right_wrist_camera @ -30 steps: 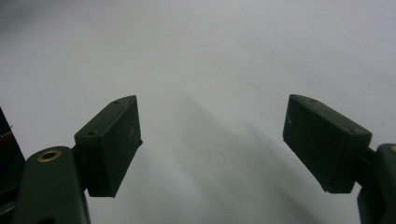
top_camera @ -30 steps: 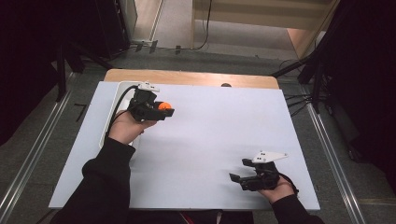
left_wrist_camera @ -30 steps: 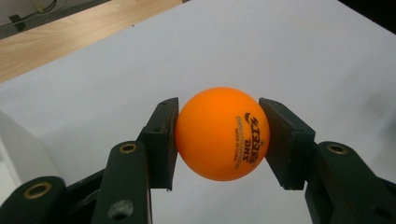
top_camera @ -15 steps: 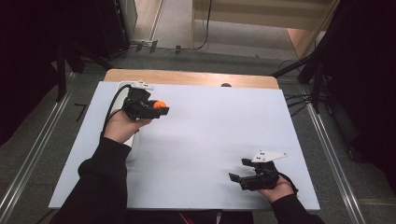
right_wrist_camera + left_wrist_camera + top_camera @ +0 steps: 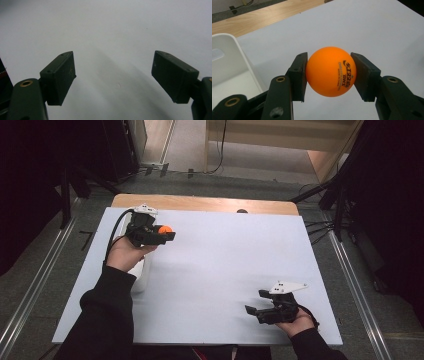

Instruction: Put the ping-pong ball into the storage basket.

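At the far left of the table (image 5: 220,270), the left hand-held gripper (image 5: 162,234) clamps an orange ball (image 5: 330,70) between its jaws, lifted just beside a white bin (image 5: 227,62) near the table's left edge. Wide bare white surface stretches rightward. Near the front right edge, the right hand-held gripper (image 5: 256,311) rests with jaws spread, empty. Since a second ago, the left hand has drifted slightly left; the right has stayed put.

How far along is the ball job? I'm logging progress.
Done: the left gripper is shut on the orange ball and holds it above the white table. In hand: carrying it near the white bin. Left: releasing it. The right gripper rests open, holding nothing.
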A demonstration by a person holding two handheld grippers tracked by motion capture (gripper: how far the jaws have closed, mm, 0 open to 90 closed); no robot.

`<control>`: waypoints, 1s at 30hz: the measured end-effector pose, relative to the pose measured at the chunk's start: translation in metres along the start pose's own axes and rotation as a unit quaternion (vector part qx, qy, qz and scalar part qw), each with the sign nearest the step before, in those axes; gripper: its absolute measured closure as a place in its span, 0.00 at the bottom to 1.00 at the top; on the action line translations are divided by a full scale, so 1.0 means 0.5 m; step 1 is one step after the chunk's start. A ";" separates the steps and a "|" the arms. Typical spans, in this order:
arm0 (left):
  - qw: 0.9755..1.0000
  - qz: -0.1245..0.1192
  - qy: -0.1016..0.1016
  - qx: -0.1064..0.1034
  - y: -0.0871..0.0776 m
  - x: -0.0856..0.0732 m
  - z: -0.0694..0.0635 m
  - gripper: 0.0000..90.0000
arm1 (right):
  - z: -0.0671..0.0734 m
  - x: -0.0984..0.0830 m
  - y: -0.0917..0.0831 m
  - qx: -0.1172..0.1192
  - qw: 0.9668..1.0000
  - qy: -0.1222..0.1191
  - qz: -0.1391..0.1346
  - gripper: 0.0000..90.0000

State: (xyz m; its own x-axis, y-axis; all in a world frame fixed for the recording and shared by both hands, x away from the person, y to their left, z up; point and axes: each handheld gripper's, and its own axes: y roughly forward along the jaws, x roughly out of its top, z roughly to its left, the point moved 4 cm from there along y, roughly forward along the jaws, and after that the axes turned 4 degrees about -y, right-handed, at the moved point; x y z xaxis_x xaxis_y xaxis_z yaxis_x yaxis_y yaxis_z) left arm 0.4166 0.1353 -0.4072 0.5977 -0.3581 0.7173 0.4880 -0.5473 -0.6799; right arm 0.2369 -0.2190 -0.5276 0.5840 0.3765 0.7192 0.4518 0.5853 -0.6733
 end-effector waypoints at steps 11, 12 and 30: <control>0.999 -0.004 -0.012 0.029 -0.014 -0.001 0.022 0.56 | 0.000 0.000 0.000 -0.001 1.000 0.000 0.000 0.20; 0.999 -0.006 -0.014 0.031 -0.015 -0.001 0.025 0.56 | 0.000 0.000 0.000 -0.001 1.000 0.001 0.000 0.20; 0.998 -0.010 -0.040 0.053 -0.031 -0.007 0.068 0.56 | 0.000 0.000 0.000 0.000 1.000 0.000 0.000 0.20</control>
State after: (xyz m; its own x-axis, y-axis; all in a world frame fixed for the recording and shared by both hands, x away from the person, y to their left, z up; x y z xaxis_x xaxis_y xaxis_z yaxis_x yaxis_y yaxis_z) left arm 0.4285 0.1707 -0.4047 0.6338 -0.2844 0.7193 0.5621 -0.4694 -0.6809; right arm 0.2366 -0.2191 -0.5277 0.5849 0.3761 0.7186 0.4510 0.5856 -0.6735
